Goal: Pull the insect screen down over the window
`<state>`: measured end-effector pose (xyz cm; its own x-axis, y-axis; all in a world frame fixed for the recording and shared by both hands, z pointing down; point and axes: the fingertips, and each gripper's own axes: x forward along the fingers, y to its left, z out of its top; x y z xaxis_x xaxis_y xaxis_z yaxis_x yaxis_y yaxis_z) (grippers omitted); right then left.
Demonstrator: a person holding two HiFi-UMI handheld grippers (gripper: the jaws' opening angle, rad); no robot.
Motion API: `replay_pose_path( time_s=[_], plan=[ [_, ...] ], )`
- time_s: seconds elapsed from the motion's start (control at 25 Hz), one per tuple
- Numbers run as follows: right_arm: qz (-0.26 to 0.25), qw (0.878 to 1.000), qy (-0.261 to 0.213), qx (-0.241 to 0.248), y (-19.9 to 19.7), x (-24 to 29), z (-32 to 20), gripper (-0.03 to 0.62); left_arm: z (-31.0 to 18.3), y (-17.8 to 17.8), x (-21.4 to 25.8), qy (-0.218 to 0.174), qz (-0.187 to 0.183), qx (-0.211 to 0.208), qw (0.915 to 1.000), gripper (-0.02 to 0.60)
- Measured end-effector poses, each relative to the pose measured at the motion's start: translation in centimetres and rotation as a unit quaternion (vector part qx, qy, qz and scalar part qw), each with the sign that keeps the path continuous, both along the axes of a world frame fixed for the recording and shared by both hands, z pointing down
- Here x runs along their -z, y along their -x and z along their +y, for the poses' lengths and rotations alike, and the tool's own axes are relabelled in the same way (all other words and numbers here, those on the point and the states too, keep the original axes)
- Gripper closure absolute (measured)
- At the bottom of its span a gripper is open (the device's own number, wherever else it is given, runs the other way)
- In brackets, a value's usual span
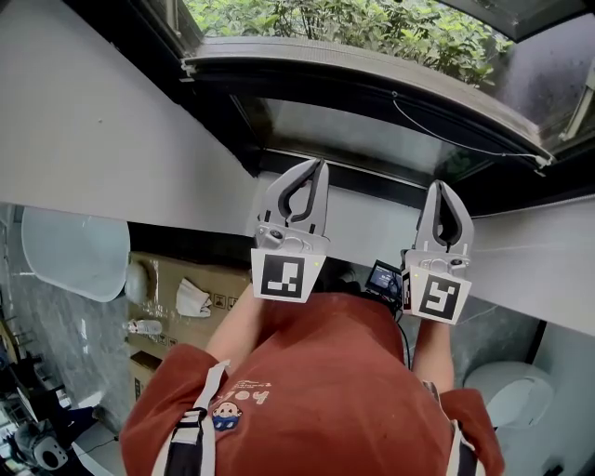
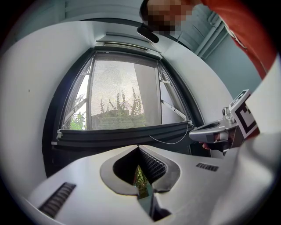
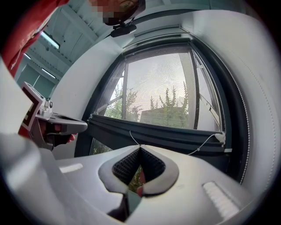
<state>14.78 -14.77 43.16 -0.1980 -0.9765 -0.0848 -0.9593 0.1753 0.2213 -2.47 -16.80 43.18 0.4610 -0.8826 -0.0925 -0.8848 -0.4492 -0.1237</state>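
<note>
The insect screen covers the upper part of the window, and its mesh shows against the trees outside. Its dark bottom bar runs across the opening. A thin white cord hangs from the bar in a loose loop. My left gripper is shut and empty, pointing at the window a little short of the bar. My right gripper is beside it, also shut with nothing held. The cord passes behind the right tips without being gripped.
White wall flanks the dark window frame on both sides. Below me are cardboard boxes, a white basin-like shape and a white round fixture. Green bushes stand outside.
</note>
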Motion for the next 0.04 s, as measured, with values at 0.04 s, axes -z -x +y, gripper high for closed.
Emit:
replay_pose_path(
  time_s=[0.04],
  plan=[
    [0.001, 1.000, 0.000, 0.000, -0.02, -0.02, 0.01, 0.585, 0.02, -0.03, -0.02, 0.000, -0.001, 0.000, 1.0000, 0.577]
  ],
)
